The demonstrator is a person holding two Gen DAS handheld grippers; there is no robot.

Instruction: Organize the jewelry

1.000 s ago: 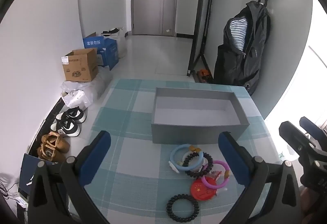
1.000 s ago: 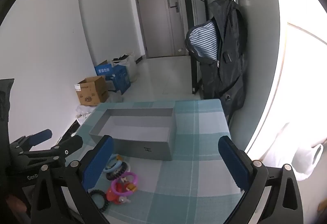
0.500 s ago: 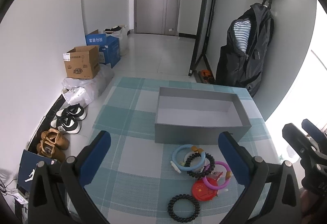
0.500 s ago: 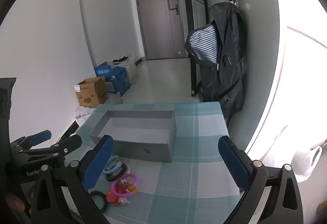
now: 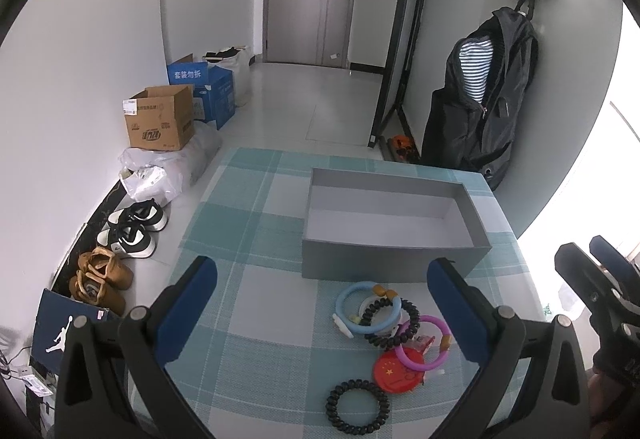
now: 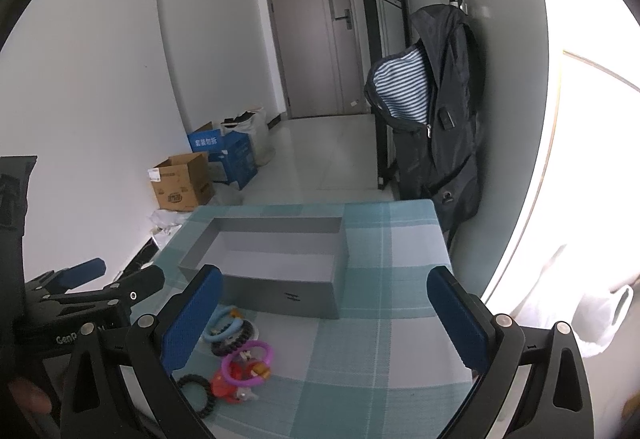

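Observation:
An open grey box (image 5: 394, 225) stands empty on the teal checked table (image 5: 248, 207); it also shows in the right wrist view (image 6: 276, 271). In front of it lie a light blue ring (image 5: 347, 309), a black bead bracelet (image 5: 412, 313), a purple ring (image 5: 442, 327), a red round badge (image 5: 394, 373) and a black coil hair tie (image 5: 358, 401). My left gripper (image 5: 320, 323) is open and empty above this pile. My right gripper (image 6: 320, 323) is open and empty, above the table to the right of the pile (image 6: 244, 359).
The table's left edge drops to a floor with shoes (image 5: 132, 227), plastic bags and cardboard boxes (image 5: 160, 123). A black jacket (image 5: 484, 107) hangs beyond the far right corner. A coat rack (image 5: 400, 39) and a door stand further back.
Both grippers have risen and drawn back a little, so the box and jewellery sit slightly lower and smaller in view. Nothing on the table has moved.

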